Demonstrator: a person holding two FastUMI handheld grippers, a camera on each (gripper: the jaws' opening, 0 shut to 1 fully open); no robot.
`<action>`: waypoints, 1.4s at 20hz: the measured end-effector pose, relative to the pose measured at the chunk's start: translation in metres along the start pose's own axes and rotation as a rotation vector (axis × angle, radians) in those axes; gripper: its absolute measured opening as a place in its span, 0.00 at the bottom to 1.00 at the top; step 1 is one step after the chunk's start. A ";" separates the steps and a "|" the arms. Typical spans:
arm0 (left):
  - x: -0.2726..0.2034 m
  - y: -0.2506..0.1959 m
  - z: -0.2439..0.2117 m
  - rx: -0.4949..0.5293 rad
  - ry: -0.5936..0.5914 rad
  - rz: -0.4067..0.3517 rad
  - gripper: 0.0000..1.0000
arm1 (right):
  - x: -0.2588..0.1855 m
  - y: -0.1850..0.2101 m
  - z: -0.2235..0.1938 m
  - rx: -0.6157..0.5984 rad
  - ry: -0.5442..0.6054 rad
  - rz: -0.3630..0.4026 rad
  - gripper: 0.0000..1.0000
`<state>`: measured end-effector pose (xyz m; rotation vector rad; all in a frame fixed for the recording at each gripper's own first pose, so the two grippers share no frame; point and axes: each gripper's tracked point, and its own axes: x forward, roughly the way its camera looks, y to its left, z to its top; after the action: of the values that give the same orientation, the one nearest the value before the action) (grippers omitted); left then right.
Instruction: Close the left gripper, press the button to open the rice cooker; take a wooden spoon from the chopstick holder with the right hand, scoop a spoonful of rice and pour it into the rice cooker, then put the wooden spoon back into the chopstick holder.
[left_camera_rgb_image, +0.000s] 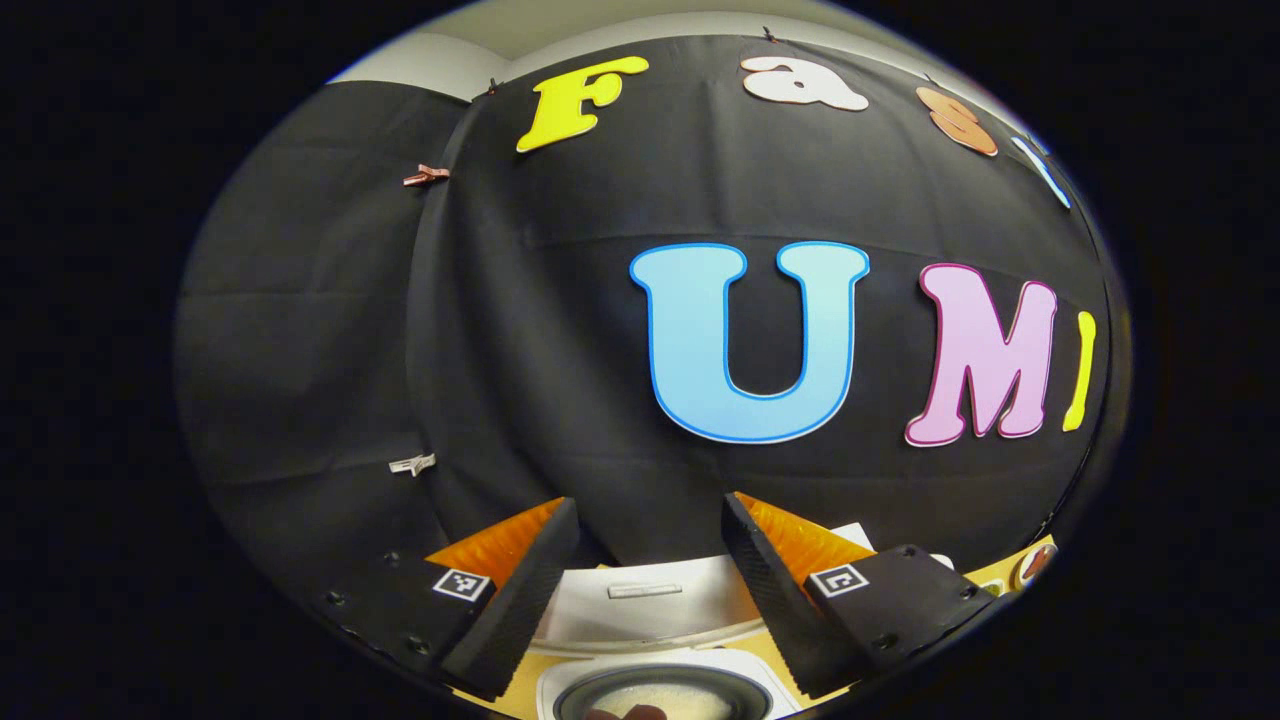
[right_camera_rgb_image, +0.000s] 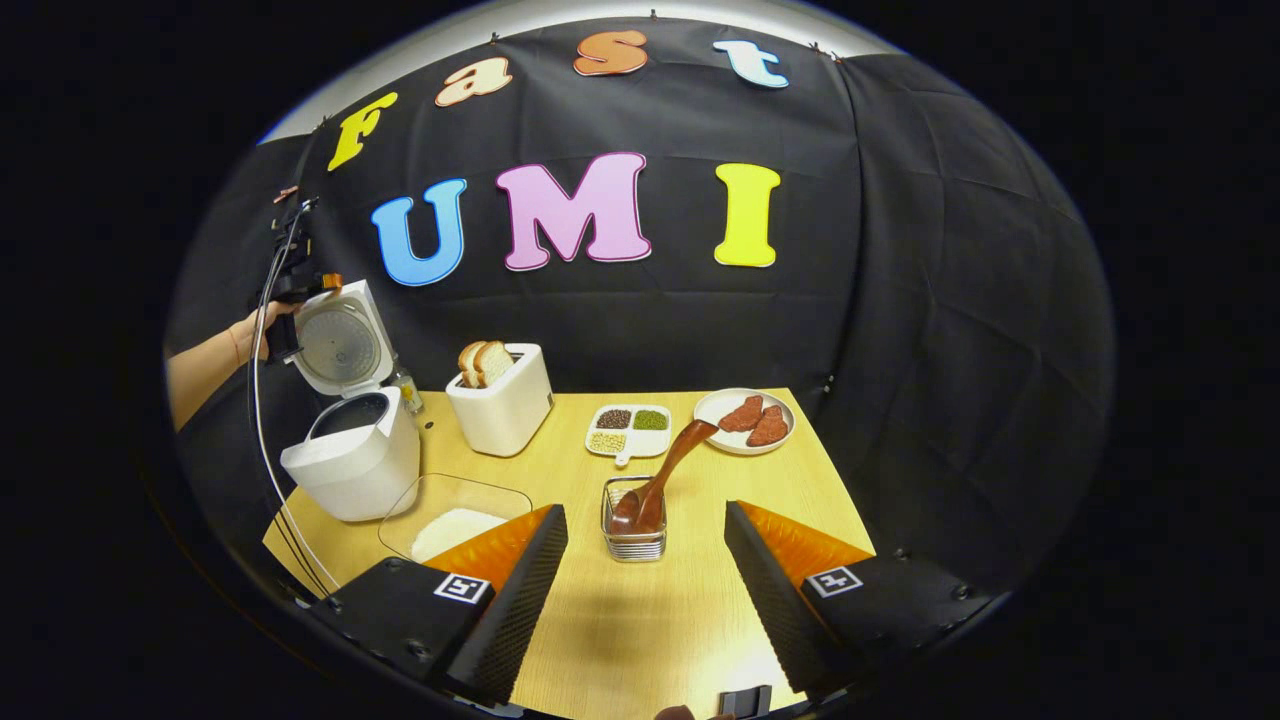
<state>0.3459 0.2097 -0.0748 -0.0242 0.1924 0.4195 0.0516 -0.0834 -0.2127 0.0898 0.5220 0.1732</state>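
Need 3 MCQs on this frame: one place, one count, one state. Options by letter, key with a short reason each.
1. Where is the wooden spoon?
A. Standing in the chopstick holder
B. Lying on the plate
C. Inside the rice cooker

2. How many compartments does the white divided dish have?
A. Two
B. Three
C. Five

3. What state is the rice cooker lid in?
A. Shut flat
B. Raised open
C. Taken off and lying on the table

Key:
1 A: in the right gripper view the spoon leans out of the wire holder at mid-table, bowl end down.
2 B: one dark, one green and one pale fill show.
3 B: the lid stands up behind the pot, and the left gripper view looks down into the open pot.

The right gripper has its jaws spread, holding nothing.
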 end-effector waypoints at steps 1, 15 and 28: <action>-0.010 -0.002 -0.006 -0.006 0.024 0.003 1.00 | 0.001 0.003 0.002 0.007 -0.002 0.007 0.99; -0.110 -0.024 -0.149 -0.031 0.224 0.047 0.98 | -0.026 -0.006 0.011 0.021 -0.047 0.014 0.99; -0.124 -0.033 -0.231 -0.016 0.336 0.084 1.00 | -0.021 0.015 0.005 -0.024 -0.043 0.093 0.99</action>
<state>0.2065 0.1151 -0.2784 -0.1026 0.5221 0.4989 0.0338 -0.0727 -0.1962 0.0947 0.4735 0.2680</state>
